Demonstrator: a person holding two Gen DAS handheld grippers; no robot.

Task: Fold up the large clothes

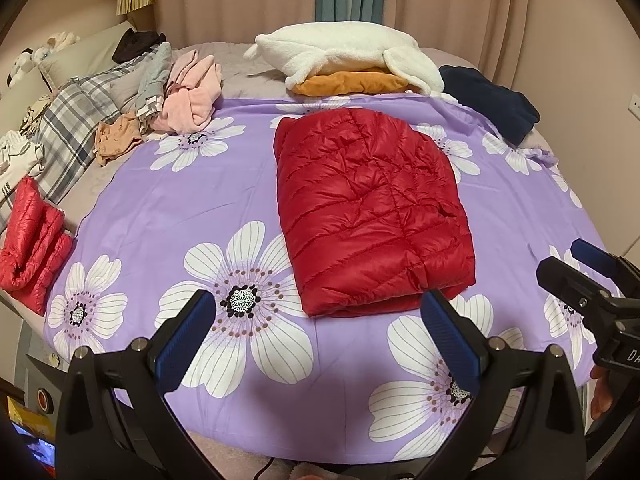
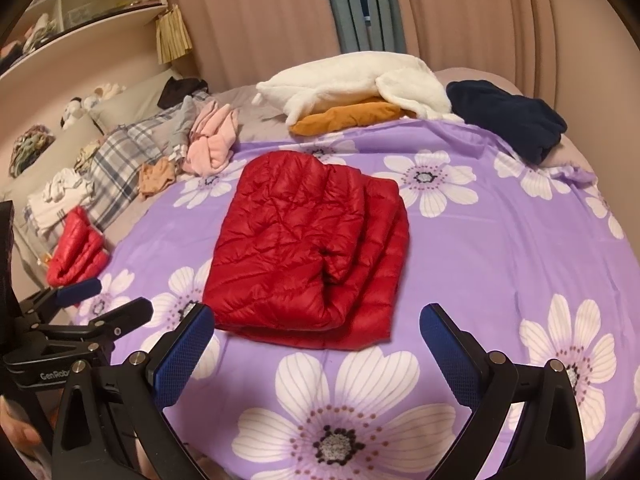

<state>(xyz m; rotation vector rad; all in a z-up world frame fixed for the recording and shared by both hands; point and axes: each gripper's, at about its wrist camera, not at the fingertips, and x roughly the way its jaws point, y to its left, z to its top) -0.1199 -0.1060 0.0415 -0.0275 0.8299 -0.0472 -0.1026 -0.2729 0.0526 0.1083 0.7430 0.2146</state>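
A red quilted down jacket (image 1: 370,208) lies folded into a compact rectangle on the purple flowered sheet (image 1: 168,208); it also shows in the right wrist view (image 2: 308,252). My left gripper (image 1: 318,312) is open and empty, hovering just short of the jacket's near edge. My right gripper (image 2: 316,326) is open and empty, also just short of that near edge. The right gripper shows at the right edge of the left wrist view (image 1: 576,268), and the left gripper at the left edge of the right wrist view (image 2: 108,296).
A smaller folded red jacket (image 1: 32,240) lies at the bed's left edge. A pile of plaid, pink and tan clothes (image 1: 152,96) sits at the back left. White and orange folded items (image 1: 348,60) and a navy garment (image 1: 488,100) lie at the back.
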